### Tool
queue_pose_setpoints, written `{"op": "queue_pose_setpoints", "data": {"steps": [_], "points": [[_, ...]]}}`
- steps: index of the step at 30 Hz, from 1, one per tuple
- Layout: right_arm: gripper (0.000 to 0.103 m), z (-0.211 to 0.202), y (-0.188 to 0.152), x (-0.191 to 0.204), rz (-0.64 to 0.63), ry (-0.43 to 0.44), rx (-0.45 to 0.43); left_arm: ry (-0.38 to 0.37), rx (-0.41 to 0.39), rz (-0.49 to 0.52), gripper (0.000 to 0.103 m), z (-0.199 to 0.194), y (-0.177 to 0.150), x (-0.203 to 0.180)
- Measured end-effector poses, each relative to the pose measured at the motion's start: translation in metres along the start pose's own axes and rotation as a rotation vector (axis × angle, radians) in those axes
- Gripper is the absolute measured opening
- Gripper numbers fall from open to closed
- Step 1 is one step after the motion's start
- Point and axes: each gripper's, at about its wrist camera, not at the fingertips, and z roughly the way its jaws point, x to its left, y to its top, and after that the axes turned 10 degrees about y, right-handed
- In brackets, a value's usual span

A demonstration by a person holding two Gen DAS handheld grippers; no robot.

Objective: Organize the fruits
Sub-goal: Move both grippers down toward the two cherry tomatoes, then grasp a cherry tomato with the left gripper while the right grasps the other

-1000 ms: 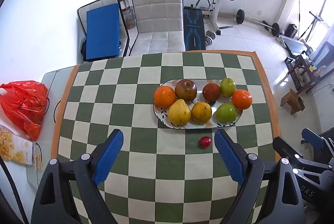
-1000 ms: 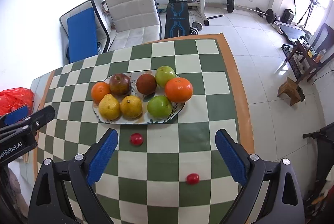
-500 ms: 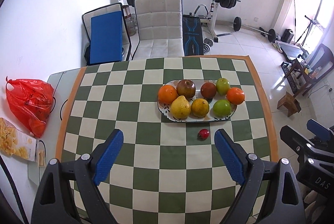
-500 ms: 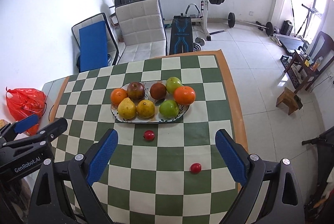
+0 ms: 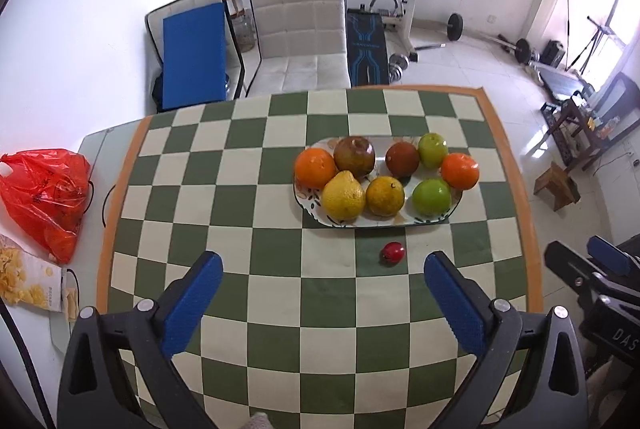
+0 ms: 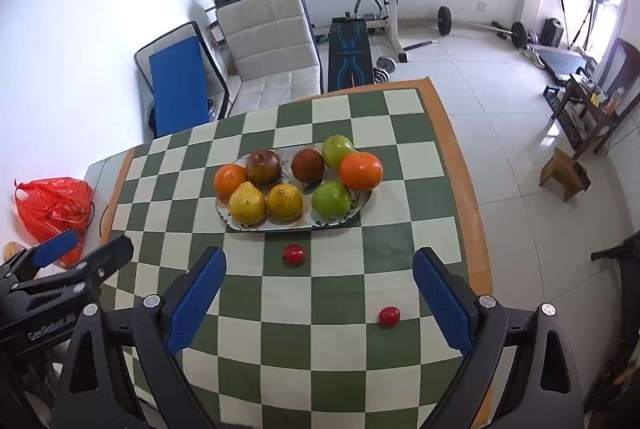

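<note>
From the left wrist view, the oval plate point(image 5: 436, 220) sits on the checkered tabletop point(image 5: 240, 213) and is already well stocked: two oranges, a dark red apple, a brownish fruit, two green ones, a pear-shaped yellow one and a yellow citrus, all lying on it. One small red fruit point(image 5: 393, 252) remains loose on the cloth just in front of the plate's near rim. The left gripper point(image 5: 322, 293) hangs above the tabletop short of the plate, its jaws having just been opening, now spread wide with nothing between them. A red plastic bag point(image 5: 46, 197) lies far to the left of the plate, off the cloth.

From the right wrist view, the same plate point(image 6: 352, 214) shows its eight pieces, and here two strays are plain: one small red fruit point(image 6: 294, 254) just before the plate's near rim, and a second small red fruit point(image 6: 389, 316) further from the plate, toward the near right corner of the cloth. The right gripper point(image 6: 318, 295) is held above them, jaws wide and empty.

By my reckoning, the bulk of the sorting is done; what is left is getting those two little red ones onto the plate, and neither has been picked up yet.
</note>
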Motion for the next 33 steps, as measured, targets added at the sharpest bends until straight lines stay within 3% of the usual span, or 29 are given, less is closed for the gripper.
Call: {"op": "queue_pose_setpoints", "data": {"steps": [4,8,10,16,21,24,31,33], "points": [[0.096,0.026,-0.003,-0.036,0.062,-0.024,0.034,0.013,0.087,0.038,0.103,0.044,0.002,-0.022],[0.095,0.071,-0.021,-0.076,0.123,-0.051,0.126,-0.007,0.206,0.063,0.103,0.092,-0.001,-0.046],[0.079,0.100,-0.036,-0.093,0.144,-0.068,0.189,-0.019,0.261,0.083,0.103,0.115,-0.004,-0.057],[0.052,0.169,-0.081,-0.126,0.227,-0.047,0.351,-0.080,0.392,0.093,0.103,0.166,-0.009,-0.081],[0.044,0.188,-0.094,-0.133,0.217,-0.078,0.365,-0.112,0.419,0.120,0.102,0.190,-0.008,-0.106],[0.034,0.193,-0.097,-0.139,0.219,-0.082,0.378,-0.118,0.436,0.149,0.084,0.201,-0.011,-0.122],[0.034,0.196,-0.106,-0.144,0.213,-0.076,0.387,-0.111,0.430,0.175,0.031,0.210,-0.019,-0.141],[0.034,0.195,-0.106,-0.144,0.208,-0.076,0.388,-0.127,0.419,0.172,0.029,0.206,-0.021,-0.141]]}}
